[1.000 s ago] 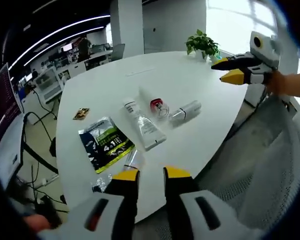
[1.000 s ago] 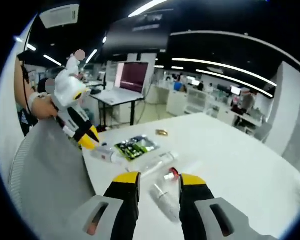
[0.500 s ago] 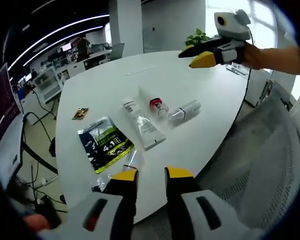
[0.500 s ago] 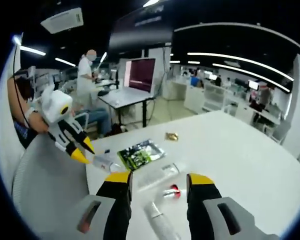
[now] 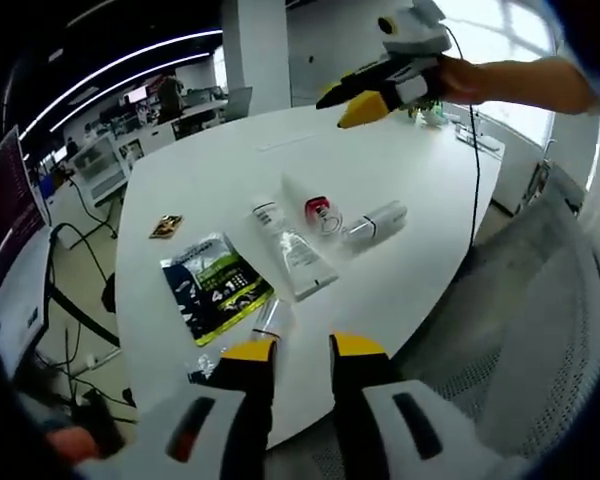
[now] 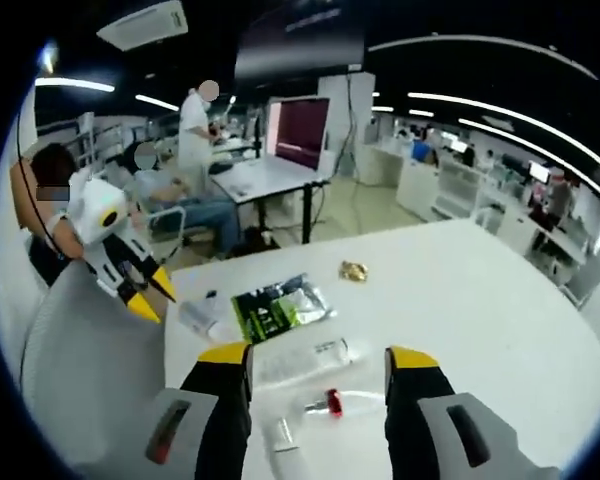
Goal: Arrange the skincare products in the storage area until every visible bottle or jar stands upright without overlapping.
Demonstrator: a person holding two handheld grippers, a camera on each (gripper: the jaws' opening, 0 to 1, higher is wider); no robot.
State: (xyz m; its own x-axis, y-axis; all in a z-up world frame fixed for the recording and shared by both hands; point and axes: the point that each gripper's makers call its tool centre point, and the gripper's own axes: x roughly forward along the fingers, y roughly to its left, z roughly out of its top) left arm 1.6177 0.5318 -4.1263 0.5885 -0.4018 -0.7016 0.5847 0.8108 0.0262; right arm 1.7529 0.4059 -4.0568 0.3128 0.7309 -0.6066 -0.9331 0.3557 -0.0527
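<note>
The right gripper [image 6: 318,362], jaws spread wide and empty, hovered directly over the clear, red-capped bottle [image 6: 342,403] lying flat on the white table [image 6: 480,290], long axis crosswise between the jaws. The left gripper [image 5: 302,350], narrower and empty, sat farther off.

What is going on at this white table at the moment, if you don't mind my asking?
A person holds a gripper in each hand over a white table. Both are empty and apart from the products: the left gripper hangs at the near edge, the right gripper is raised above the far side, jaws open. A white tube, a red-capped bottle and a clear bottle lie on their sides, beside a green sachet. Nothing stands upright yet.
</note>
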